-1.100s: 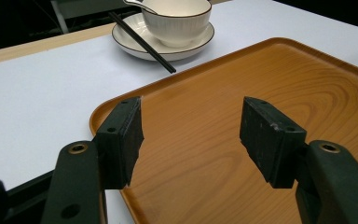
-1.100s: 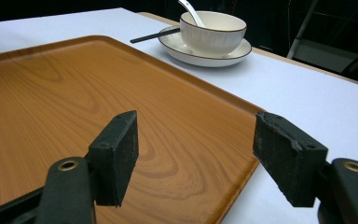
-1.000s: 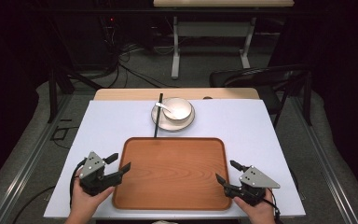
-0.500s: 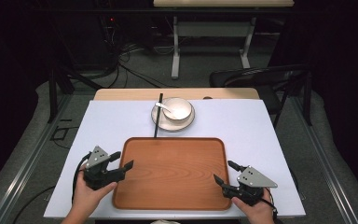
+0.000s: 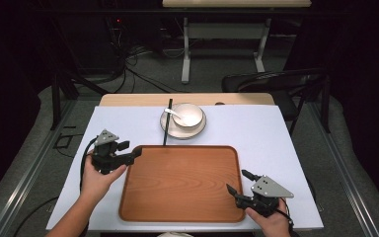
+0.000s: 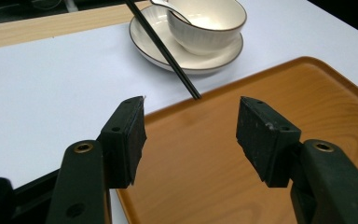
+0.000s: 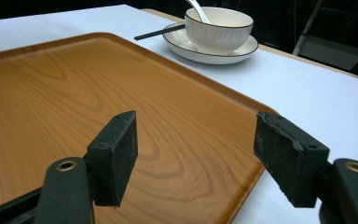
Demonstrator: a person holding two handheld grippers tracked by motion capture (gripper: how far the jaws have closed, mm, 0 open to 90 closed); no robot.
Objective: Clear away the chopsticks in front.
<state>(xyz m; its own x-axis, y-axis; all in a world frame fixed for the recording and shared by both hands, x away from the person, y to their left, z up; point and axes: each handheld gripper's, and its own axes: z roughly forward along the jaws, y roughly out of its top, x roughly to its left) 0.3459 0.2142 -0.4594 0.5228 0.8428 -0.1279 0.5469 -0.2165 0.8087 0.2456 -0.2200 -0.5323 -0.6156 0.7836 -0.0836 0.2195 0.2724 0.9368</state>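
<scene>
At the wooden tray's point(image 5: 180, 185) far left corner, left gripper point(image 5: 134, 156) hovering with jaws wide, just narrowing, nothing between them, near black chopsticks point(image 5: 166, 126), right gripper point(image 5: 238, 182) released at the tray's near right corner.

Lab-like recording room: dark surround, floor cables point(image 5: 128, 74), bare worktable point(image 5: 256, 129), folding chair point(image 5: 276, 81).
</scene>
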